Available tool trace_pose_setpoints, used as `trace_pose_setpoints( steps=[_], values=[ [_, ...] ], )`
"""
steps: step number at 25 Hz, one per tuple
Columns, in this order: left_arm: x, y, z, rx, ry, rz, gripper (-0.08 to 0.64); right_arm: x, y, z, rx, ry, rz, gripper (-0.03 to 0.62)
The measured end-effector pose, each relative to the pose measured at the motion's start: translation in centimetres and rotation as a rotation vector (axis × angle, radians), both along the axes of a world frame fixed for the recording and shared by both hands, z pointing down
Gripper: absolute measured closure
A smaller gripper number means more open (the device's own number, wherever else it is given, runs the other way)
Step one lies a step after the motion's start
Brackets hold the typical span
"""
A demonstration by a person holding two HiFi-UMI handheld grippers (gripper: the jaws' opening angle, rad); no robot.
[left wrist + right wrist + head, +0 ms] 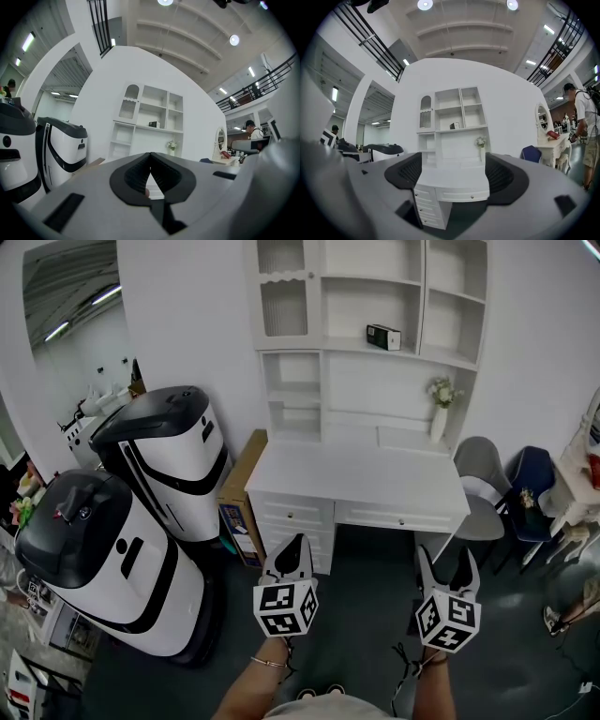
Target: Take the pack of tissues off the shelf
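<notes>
Well short of the white bench, the left tool is pinched together on nothing and the right tool is spread wide and empty. Beyond, the pack of tissues sits untouched on its shelf, too small to make out; reach and grasp apparently remain

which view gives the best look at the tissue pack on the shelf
The head view: the tissue pack is largest there, sitting on a shelf with nothing blocking it. Both gripper views show it only as a tiny dark box far off, in the left and in the right.
</notes>
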State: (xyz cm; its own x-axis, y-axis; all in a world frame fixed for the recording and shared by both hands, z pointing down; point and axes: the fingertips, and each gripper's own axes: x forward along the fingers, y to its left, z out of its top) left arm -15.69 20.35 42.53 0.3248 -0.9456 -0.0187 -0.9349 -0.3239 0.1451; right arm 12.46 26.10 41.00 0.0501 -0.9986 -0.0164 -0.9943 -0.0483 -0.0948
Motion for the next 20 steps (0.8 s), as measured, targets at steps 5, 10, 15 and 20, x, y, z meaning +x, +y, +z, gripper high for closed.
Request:
trace_pose_setpoints(
  steps=[5, 10, 15, 20],
  values=[
    [0.7, 0.0, 0.6, -0.014, -0.005, -0.021, 0.543, 1.2, 0.0, 0.4, -0.005, -0.006, -0.01, 0.175],
    [1.7, -0.5, 0.9, -0.021, -0.007, -0.05, 0.543, 3.0, -0.1, 0.9, -0.009, -0.021, -0.026, 0.176],
    [2.3, -1.2, 0.9, -0.024, -0.007, -0.067, 0.543, 4.2, -1.2, 1.2, -0.012, -0.034, -0.032, 0.181],
    [3.1, -3.5, 0.8, -0.018, -0.004, -0.068, 0.543, 4.9, -3.6, 1.7, -0.017, -0.041, -0.032, 0.183]
  ],
)
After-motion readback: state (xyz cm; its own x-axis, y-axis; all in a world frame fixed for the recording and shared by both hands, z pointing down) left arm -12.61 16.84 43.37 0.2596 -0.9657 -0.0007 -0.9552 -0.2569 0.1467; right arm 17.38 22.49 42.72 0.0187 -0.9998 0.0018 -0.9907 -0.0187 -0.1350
